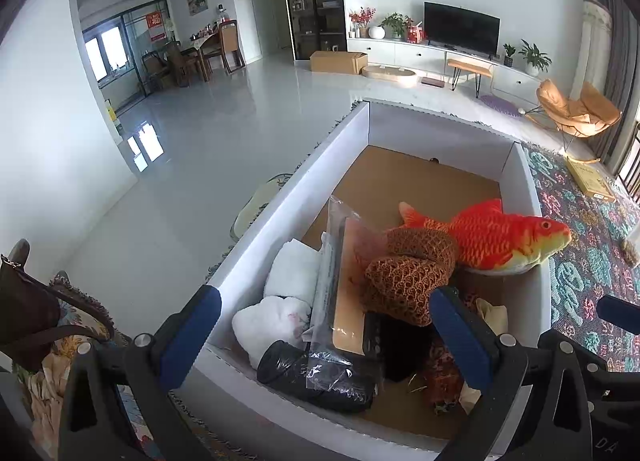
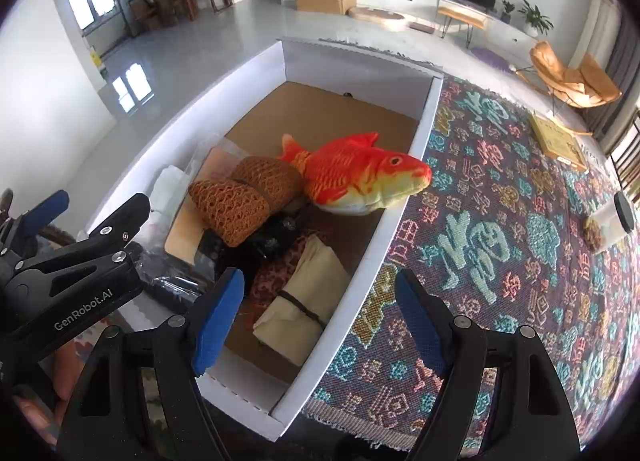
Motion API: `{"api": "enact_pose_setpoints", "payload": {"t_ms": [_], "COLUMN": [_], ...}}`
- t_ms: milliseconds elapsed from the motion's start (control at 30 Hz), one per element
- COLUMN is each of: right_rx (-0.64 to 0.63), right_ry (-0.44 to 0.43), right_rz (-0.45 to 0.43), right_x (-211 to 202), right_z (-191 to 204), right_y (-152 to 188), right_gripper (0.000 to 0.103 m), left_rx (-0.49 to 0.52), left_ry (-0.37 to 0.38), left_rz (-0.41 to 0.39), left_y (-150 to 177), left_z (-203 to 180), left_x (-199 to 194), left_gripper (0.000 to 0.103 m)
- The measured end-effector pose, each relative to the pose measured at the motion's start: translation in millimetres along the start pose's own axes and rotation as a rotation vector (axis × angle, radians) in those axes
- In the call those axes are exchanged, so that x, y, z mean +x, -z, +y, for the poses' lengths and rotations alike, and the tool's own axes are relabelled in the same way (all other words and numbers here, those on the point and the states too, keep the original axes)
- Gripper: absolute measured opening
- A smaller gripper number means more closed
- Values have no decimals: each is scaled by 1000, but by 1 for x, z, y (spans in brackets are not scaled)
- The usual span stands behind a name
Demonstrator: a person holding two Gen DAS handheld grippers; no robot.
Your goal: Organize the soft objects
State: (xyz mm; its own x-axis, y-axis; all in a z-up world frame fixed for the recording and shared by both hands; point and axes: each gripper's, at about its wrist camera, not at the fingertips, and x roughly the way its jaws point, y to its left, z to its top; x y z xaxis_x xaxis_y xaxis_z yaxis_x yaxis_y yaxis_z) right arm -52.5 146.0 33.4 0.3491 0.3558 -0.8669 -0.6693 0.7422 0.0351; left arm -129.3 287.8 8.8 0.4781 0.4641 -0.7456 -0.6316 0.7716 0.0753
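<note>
A white cardboard box [image 1: 280, 213] [image 2: 396, 221] with a brown floor holds the soft things. An orange plush fish [image 1: 492, 237] [image 2: 352, 173] lies with its head on the right wall. Beside it sits a brown knitted bundle [image 1: 408, 277] [image 2: 248, 197]. White cloths [image 1: 288, 273], a clear plastic bag [image 1: 332, 261] and a black roll [image 1: 316, 377] lie on the left side. A cream folded cloth [image 2: 308, 297] tied with a band lies near the right wall. My left gripper [image 1: 326, 335] [image 2: 92, 213] hovers open above the box's near end. My right gripper [image 2: 320, 325] stands open over the box's near right wall, holding nothing.
The box rests on a patterned woven rug [image 2: 500, 261]. A flat yellow box [image 2: 556, 137] and a jar with a black lid [image 2: 612, 221] lie on the rug to the right. A dark bag [image 1: 24, 301] sits at the left. Bare tiled floor lies beyond.
</note>
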Motion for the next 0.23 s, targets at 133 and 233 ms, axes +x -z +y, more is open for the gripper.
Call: {"api": "enact_pose_setpoints", "payload": {"t_ms": [133, 233], "right_rx": [0, -4], "right_ry": [-2, -1], "right_rz": [-2, -7], "right_x": [0, -1], "right_z": [0, -1], "right_y": [0, 1], "right_gripper": [81, 81], "left_rx": [0, 4], "left_ry": [8, 4], "left_rz": [0, -12], "left_y": [0, 0], "left_z": [0, -2], "left_x": [0, -2], "left_gripper": [103, 103]}}
